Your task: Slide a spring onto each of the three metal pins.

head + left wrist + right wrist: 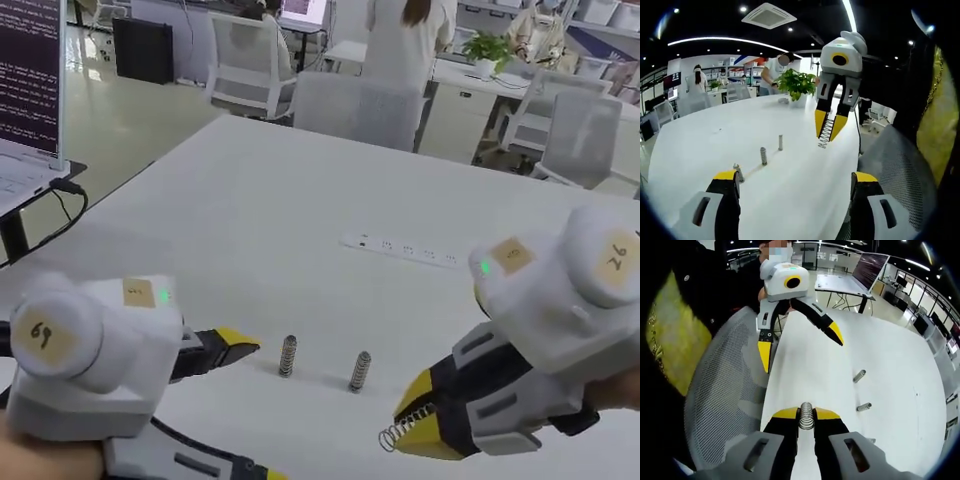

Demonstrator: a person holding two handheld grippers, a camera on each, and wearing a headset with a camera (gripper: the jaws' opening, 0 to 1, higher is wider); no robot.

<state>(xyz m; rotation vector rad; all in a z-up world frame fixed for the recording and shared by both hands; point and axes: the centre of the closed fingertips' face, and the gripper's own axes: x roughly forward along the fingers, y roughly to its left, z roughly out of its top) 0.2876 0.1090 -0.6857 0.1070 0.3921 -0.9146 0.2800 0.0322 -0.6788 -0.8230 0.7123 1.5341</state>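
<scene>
Two short metal pins stand on the white table, each with a spring on it (288,356) (360,371). In the left gripper view the same two (738,172) (763,155) stand in a row with a third, bare-looking pin (780,142) beyond them. My right gripper (415,428) (806,415) is shut on a loose spring (398,432) (806,417), held above the table right of the pins. The left gripper view shows the right gripper (829,131) with its spring (825,132). My left gripper (245,405) (795,176) is open, left of the row, with nothing between its jaws.
A white power strip (405,250) lies farther back on the table (300,220). A laptop (25,100) sits on a side stand at the left. A mesh chair (725,400) is at the table's near edge. Chairs, desks, a plant (797,84) and people are beyond.
</scene>
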